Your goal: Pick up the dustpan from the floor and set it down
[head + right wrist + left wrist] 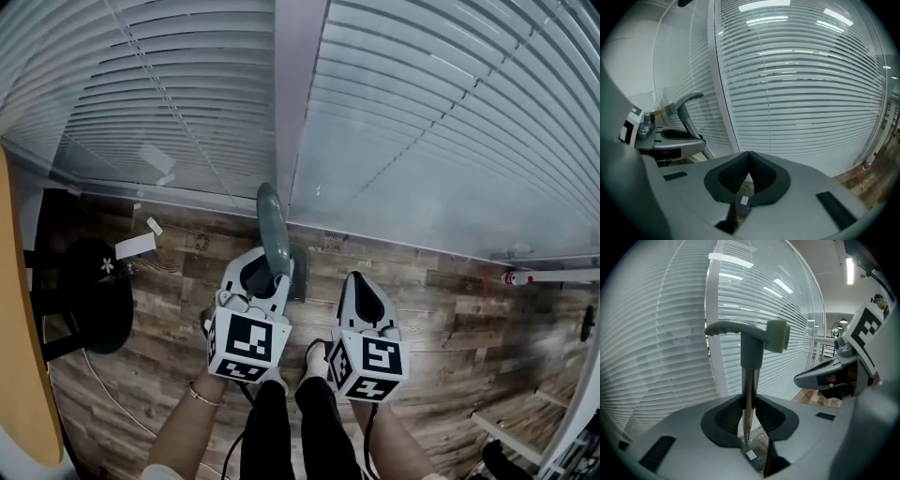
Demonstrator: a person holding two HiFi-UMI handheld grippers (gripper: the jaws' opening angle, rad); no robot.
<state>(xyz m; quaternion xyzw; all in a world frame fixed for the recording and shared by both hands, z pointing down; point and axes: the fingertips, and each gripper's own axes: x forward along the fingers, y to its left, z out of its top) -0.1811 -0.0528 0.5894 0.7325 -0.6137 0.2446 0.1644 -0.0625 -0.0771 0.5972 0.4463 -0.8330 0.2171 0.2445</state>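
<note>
The dustpan has a grey-green handle (pixel 272 223) on a thin metal pole (pixel 749 394), and it stands upright before the blinds. My left gripper (pixel 278 279) is shut on that pole, which runs up between the jaws (pixel 749 401) to the bent handle top (pixel 750 333). The pan (pixel 300 274) is a dark shape low behind the gripper, mostly hidden. My right gripper (pixel 361 281) hangs just to the right, apart from the dustpan, shut with nothing between its pads (pixel 749 157). The right gripper view shows the left gripper (pixel 670 137) and the handle (pixel 686 101) at its left.
White blinds and a white post (pixel 298 112) close the space ahead. A black round stool base (pixel 94 292) and a wooden table edge (pixel 19 328) lie at the left, with paper scraps (pixel 136 246) on the plank floor. A white tube with a red end (pixel 553 277) lies at the right.
</note>
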